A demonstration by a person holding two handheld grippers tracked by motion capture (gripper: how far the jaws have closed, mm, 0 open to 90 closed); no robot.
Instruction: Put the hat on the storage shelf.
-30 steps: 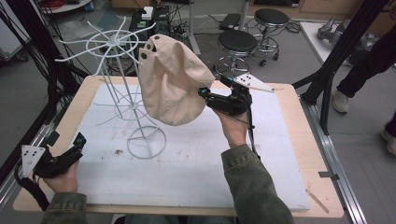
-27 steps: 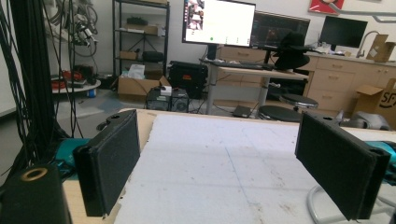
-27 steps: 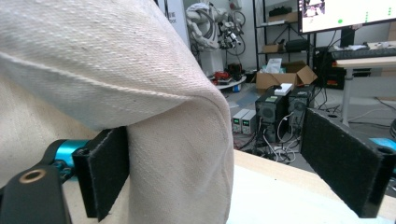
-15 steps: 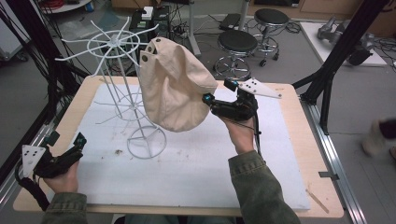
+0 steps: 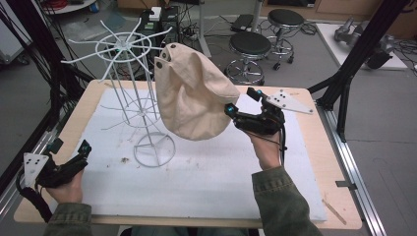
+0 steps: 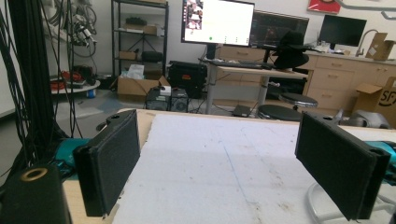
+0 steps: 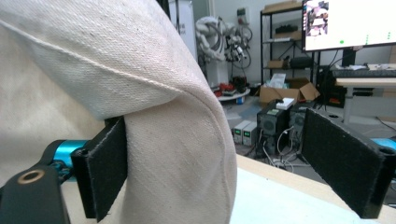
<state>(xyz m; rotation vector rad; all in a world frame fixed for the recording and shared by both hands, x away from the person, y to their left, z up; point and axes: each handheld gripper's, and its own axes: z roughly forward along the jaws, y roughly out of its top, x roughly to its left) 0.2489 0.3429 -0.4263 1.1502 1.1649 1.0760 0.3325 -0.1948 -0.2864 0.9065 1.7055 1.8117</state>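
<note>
While the cream canvas bucket hat (image 5: 194, 98) hangs on the white wire rack (image 5: 132, 93), just ahead of the right claw (image 5: 242, 103), whose jaws stand spread beside its fabric, probably after hanging it there, the left claw (image 5: 69, 155) rests released on the counter (image 5: 305, 162).

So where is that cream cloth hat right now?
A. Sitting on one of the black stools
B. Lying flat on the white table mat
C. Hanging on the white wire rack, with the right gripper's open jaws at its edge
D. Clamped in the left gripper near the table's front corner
C: the cloth hat hangs from an arm of the wire rack above the mat, and the right gripper sits at its edge, jaws apart.
</note>
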